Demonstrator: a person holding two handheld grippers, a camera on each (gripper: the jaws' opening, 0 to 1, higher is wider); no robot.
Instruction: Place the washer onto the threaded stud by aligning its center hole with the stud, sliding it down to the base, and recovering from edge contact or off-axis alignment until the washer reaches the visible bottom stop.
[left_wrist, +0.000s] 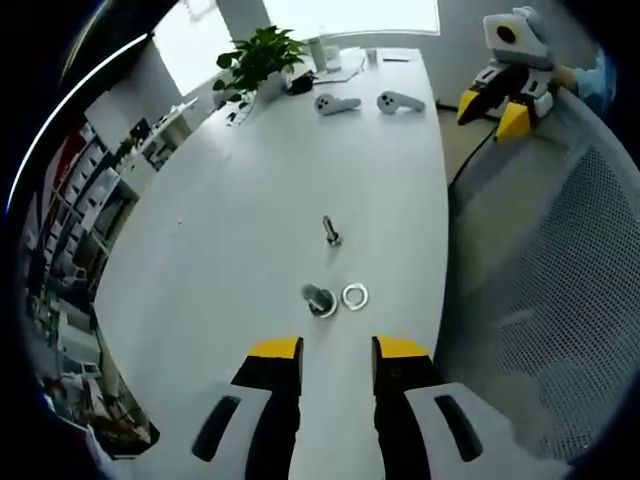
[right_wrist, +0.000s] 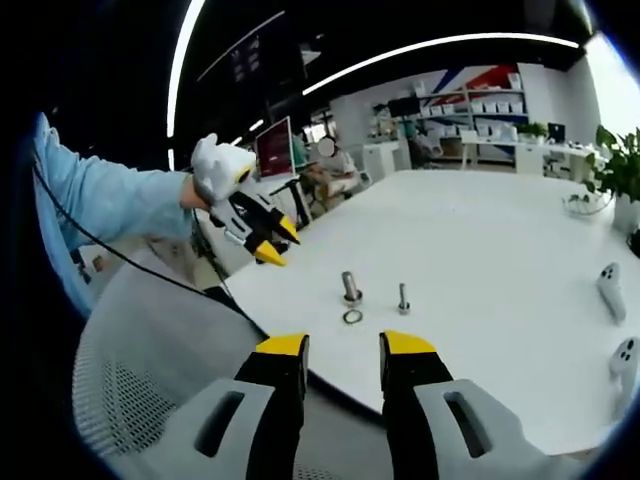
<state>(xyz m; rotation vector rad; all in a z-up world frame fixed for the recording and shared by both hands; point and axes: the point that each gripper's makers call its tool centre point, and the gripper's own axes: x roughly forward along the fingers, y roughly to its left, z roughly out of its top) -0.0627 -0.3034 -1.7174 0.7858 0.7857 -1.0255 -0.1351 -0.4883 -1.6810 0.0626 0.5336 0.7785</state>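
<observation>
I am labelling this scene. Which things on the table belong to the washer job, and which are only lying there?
Job: washer, threaded stud.
Lying about: smaller bolt, two controllers, potted plant.

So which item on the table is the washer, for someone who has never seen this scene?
On the long white table, find the small metal cluster in front of the left gripper. The washer lies flat beside the threaded stud, apart from it. It is a thin flat ring with an open center, while the stud and the smaller bolt further along both stand upright.
</observation>
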